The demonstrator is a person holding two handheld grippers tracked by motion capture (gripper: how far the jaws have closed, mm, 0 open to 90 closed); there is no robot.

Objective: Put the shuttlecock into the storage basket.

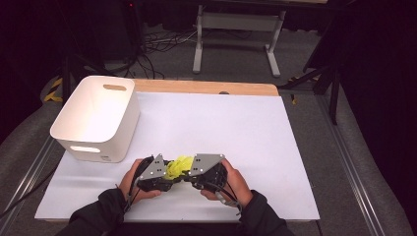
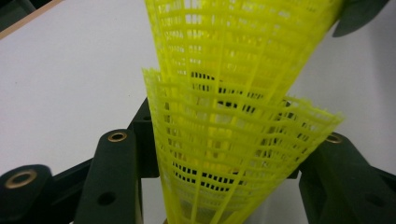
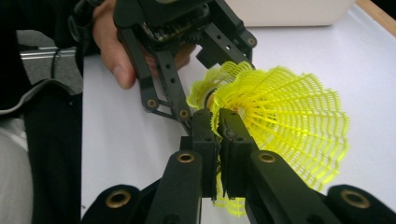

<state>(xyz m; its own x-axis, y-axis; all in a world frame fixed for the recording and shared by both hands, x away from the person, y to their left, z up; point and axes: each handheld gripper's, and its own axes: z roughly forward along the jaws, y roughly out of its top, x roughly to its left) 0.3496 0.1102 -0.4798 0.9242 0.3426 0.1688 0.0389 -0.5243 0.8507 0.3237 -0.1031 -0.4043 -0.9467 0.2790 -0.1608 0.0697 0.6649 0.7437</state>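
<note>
Two yellow mesh shuttlecocks point(image 1: 178, 166) sit nested together just above the white table cover, near its front edge. My left gripper point(image 1: 168, 173) is shut around the outer skirt point(image 2: 233, 158), and the inner shuttlecock point(image 2: 233, 42) sticks out of it. In the right gripper view, my right gripper point(image 3: 218, 122) is shut on the rim of the wide skirt point(image 3: 289, 121). Behind it, the left gripper point(image 3: 215, 79) holds the smaller-looking shuttlecock point(image 3: 205, 91). In the high view the right gripper point(image 1: 188, 172) faces the left one, their tips almost touching.
A white plastic bin point(image 1: 98, 118) with handle slots stands at the table's back left. The white table cover point(image 1: 236, 123) stretches behind and to the right of the hands. A wooden table edge point(image 1: 206, 87) runs along the back.
</note>
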